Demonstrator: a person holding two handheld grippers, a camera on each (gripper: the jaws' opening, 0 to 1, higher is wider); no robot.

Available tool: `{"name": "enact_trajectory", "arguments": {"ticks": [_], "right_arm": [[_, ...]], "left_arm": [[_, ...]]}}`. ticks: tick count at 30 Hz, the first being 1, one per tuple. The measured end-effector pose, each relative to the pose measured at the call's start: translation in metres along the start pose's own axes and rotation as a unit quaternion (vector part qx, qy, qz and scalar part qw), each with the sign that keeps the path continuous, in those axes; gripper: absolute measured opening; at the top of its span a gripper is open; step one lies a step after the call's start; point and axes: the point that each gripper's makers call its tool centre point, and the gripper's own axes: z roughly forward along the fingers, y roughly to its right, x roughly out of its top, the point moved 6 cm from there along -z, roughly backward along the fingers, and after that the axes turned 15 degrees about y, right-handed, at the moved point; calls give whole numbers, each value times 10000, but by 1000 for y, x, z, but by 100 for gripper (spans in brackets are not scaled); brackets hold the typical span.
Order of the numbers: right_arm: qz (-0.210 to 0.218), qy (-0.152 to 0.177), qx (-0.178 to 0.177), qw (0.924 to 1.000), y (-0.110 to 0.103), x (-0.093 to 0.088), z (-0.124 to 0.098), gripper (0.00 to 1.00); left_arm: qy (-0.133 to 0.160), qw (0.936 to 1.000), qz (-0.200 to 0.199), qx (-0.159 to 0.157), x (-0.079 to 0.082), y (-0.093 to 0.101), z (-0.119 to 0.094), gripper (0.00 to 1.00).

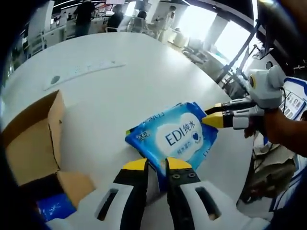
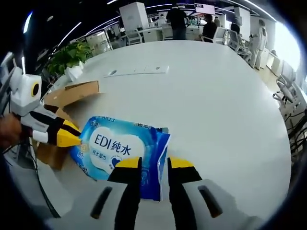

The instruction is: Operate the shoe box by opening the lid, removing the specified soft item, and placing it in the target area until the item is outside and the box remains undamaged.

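Both tools, left (image 1: 157,165) and right (image 2: 154,163), pinch wipes pack (image 1: 173,136); open cardboard box (image 1: 33,139) beside.

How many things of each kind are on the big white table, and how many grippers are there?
Blue plastic wipes pack: 1
Brown cardboard shoe box: 1
Long flat white strip: 1
Yellow-tipped grippers: 2, left gripper and right gripper
Total: 5

Left gripper (image 1: 157,165) rises from the frame's bottom centre, yellow-tipped jaws nearly together, while the right gripper (image 1: 211,117), gripped by a hand (image 1: 268,127), reaches in from right.
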Motion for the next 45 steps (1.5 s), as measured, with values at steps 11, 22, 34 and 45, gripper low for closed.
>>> {"name": "enact_trajectory", "arguments": {"ticks": [11, 22, 34, 45], "right_arm": [[-26, 168, -101, 9998, -8, 11, -14, 29], [-131, 321, -142, 9993, -27, 24, -32, 30], [-227, 456, -83, 9987, -50, 35, -40, 28], [-326, 529, -37, 9981, -71, 43, -44, 27]], "left_arm": [[309, 9995, 88, 77, 12, -2, -22, 26], [527, 9984, 149, 136, 23, -5, -57, 30], [665, 9974, 117, 247, 23, -16, -94, 29], [781, 9965, 90, 276, 21, -23, -121, 29]]}}
